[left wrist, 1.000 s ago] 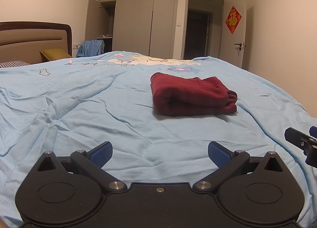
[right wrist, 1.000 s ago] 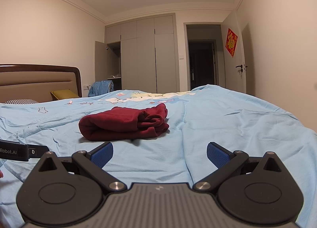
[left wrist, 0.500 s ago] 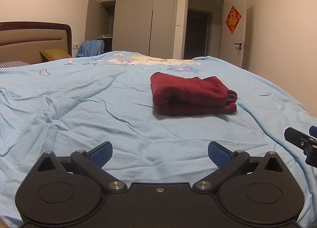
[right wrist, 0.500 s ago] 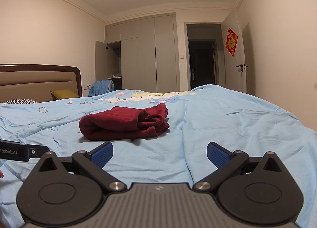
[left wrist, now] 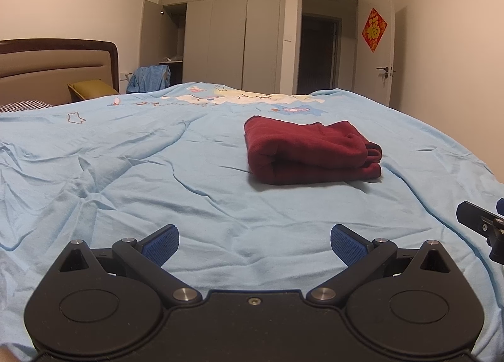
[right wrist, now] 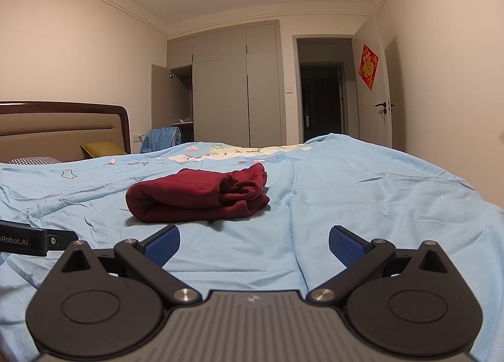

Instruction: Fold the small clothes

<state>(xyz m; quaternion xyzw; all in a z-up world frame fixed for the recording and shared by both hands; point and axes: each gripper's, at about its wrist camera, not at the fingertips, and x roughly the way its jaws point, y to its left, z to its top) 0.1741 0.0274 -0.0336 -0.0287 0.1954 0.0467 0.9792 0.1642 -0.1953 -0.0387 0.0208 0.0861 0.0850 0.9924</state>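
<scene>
Grippers, left (left wrist: 254, 240) and right (right wrist: 254, 240), hover spread and empty short of the folded red garment (left wrist: 310, 149) (apparently finished); next, perhaps tidying.

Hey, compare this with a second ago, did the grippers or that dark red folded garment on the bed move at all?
Nothing visibly changed. The dark red folded garment lies in the same spot on the light blue bedspread, and the left gripper and right gripper are both open and empty, short of the garment, as before.
</scene>
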